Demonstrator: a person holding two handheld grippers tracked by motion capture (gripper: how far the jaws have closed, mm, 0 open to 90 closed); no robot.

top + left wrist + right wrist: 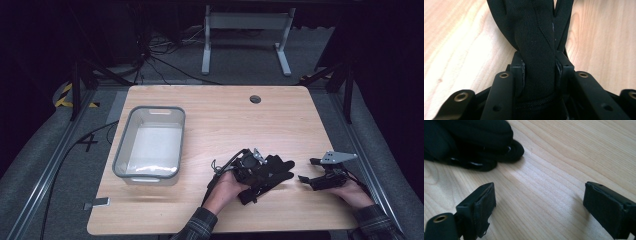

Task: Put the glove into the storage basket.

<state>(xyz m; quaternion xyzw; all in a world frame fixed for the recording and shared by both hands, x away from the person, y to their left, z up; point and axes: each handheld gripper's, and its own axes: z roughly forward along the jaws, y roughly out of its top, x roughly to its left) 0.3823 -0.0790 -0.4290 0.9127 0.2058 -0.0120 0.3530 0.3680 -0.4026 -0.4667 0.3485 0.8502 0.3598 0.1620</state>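
Observation:
A black knit glove [278, 169] lies on the wooden table [225, 120] near the front edge, right of centre. My left gripper [260, 172] is shut on it. In the left gripper view the glove's fabric [534, 37] is pinched between the two jaws of the left gripper [539, 67] and runs away over the wood. My right gripper [307, 170] rests low on the table just right of the glove, open, apart from it. In the right gripper view the right gripper [540, 195] has bare wood between its jaws, and the glove's finger ends [474, 140] lie at the upper left.
A clear plastic bin with a grey rim [150, 109] stands on the left part of the table. A round cable hole [255, 99] sits near the far edge. A white table frame [245, 35] and cables lie on the floor beyond.

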